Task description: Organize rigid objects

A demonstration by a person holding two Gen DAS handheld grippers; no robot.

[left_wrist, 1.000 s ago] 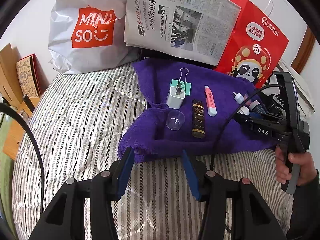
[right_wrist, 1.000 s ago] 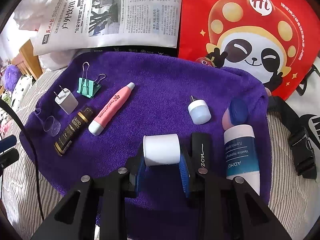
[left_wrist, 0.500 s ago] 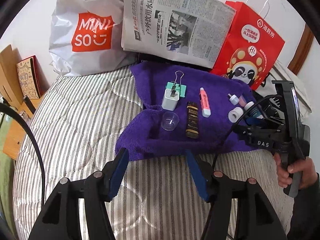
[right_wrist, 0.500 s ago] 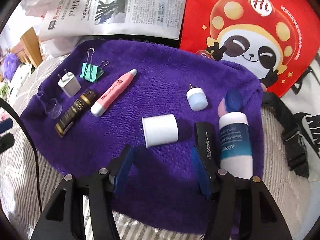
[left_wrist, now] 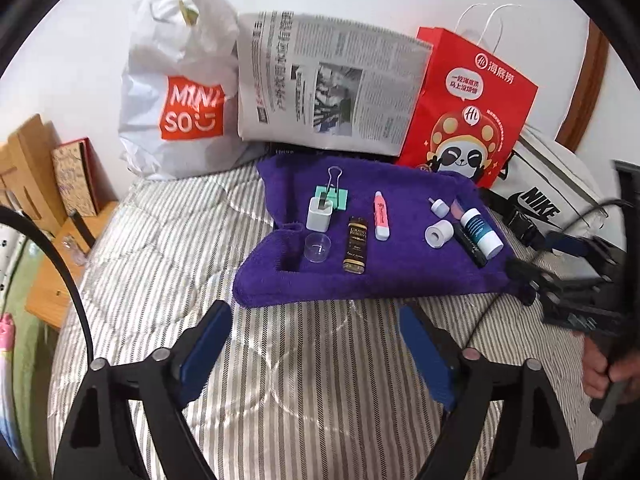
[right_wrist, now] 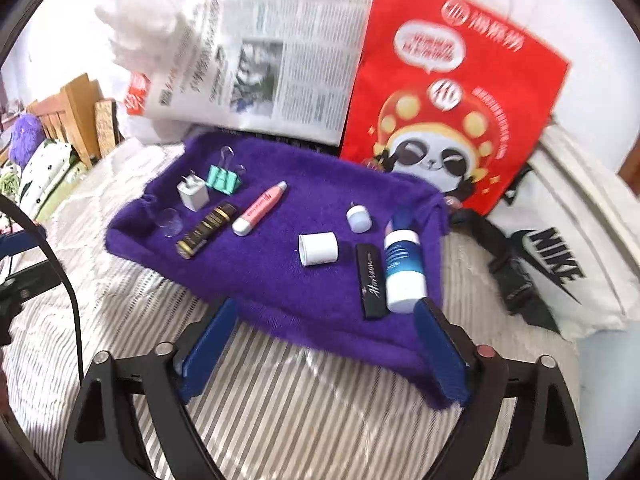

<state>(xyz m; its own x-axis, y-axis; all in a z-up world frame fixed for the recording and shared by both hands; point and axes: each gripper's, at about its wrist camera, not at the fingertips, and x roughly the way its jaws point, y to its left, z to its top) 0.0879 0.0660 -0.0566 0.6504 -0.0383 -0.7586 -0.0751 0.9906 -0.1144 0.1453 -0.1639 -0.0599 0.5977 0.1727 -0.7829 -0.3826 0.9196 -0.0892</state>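
A purple towel [left_wrist: 404,272] [right_wrist: 280,276] lies on the striped bed with small objects in a row: a white charger [left_wrist: 319,216], a teal binder clip [left_wrist: 333,196], a clear cap [left_wrist: 317,247], a brown bottle [left_wrist: 355,249], a pink tube [left_wrist: 381,216], a small white jar [right_wrist: 359,218], a white cylinder [right_wrist: 318,248], a black bar [right_wrist: 372,281] and a white-blue tube [right_wrist: 404,270]. My left gripper [left_wrist: 316,342] is open and empty above the bedding, short of the towel's near edge. My right gripper [right_wrist: 326,340] is open and empty over the towel's near edge.
A white MINISO bag [left_wrist: 180,92], a newspaper [left_wrist: 332,92] and a red panda bag [left_wrist: 468,112] stand against the wall behind the towel. A white Nike bag [right_wrist: 560,256] lies at the right. Wooden furniture [left_wrist: 28,160] stands at the left of the bed.
My right gripper opened, let go of the white cylinder on the towel and drew back toward the near edge. My left gripper also pulled back from the towel and stayed open.
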